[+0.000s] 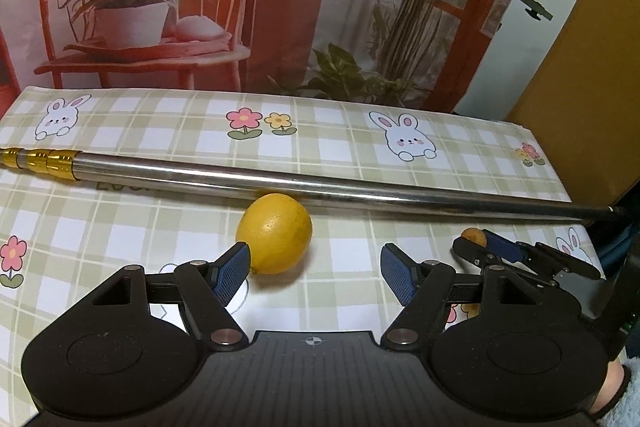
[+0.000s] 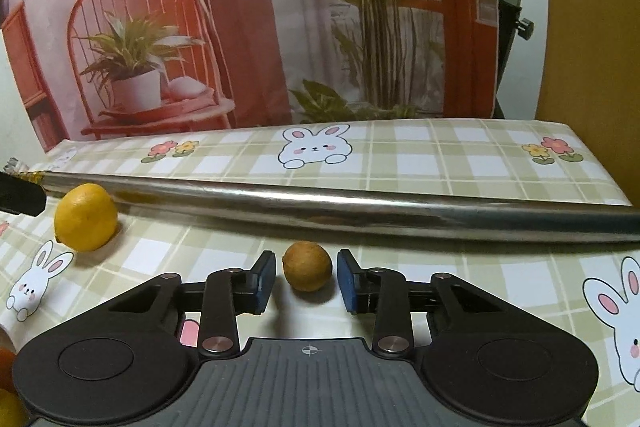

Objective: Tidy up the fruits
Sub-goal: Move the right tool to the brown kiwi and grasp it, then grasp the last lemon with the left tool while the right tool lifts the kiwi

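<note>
Your right gripper (image 2: 306, 277) was open, jaws straddling the small brownish-orange fruit (image 2: 307, 265) on the table (image 2: 420, 163), pads just beside it on each side, not touching. So the step in hand looked like the pick of that fruit.

Your left gripper (image 1: 314, 273) was also open and empty. The lemon (image 1: 274, 233) sat just ahead of it, off-centre toward the left pad (image 1: 231, 273), apparently touching or nearly touching it. The lemon rested against, or just in front of, the long metal pole (image 1: 320, 187) lying across the table.

No bowl or tray was clearly visible; there were orange and yellow shapes at the lower left edge of the right wrist view, but I couldn't tell what they were.

Next move, my read: close the right gripper squarely on the small fruit, then lift straight up. It's round, so an uneven squeeze could roll it toward the pole. For the lemon, you'd need to shift left to centre it first.
</note>
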Available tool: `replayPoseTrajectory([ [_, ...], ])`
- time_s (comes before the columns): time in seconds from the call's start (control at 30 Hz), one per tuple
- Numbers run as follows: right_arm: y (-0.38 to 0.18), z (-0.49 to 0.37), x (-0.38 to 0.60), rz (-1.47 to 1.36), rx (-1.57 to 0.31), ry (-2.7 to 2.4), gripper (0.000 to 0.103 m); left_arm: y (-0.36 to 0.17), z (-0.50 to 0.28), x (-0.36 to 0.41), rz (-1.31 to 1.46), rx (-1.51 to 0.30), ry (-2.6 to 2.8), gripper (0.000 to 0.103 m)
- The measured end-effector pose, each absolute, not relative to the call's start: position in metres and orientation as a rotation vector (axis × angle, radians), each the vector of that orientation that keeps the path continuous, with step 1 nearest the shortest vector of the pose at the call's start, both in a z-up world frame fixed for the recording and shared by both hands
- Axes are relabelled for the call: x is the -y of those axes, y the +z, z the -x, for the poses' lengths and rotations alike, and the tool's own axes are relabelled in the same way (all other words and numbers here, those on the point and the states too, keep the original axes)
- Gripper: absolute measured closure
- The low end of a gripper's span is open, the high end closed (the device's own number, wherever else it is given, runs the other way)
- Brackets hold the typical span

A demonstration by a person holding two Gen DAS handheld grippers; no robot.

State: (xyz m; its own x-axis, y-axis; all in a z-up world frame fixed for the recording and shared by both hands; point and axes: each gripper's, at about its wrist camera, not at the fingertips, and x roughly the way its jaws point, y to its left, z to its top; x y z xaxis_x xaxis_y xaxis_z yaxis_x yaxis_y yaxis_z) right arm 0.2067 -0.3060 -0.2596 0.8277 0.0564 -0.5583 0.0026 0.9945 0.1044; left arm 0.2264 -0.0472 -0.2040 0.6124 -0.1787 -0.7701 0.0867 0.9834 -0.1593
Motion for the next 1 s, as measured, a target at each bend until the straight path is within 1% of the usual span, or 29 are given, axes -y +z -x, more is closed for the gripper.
replayPoseTrajectory([
  [0.5,-0.261,-0.207,0.3083,-0.113,-0.594,0.031,0.073,-0.2057,-0.2244,0.0395,0.118,-0.902,-0.137,0.029],
  [0.6,-0.2611,-0.207,0.3088,-0.114,-0.593,0.031,0.075,-0.206,-0.2241,0.0408,0.114,-0.904,-0.139,0.029],
  [0.67,-0.2609,-0.207,0.3084,-0.115,-0.594,0.03,0.078,-0.2062,-0.2237,0.0407,0.113,-0.904,-0.14,0.029],
  [1.0,-0.2614,-0.2035,0.3083,-0.126,-0.587,0.04,0.079,-0.2089,-0.227,0.0366,0.115,-0.91,-0.123,0.029],
])
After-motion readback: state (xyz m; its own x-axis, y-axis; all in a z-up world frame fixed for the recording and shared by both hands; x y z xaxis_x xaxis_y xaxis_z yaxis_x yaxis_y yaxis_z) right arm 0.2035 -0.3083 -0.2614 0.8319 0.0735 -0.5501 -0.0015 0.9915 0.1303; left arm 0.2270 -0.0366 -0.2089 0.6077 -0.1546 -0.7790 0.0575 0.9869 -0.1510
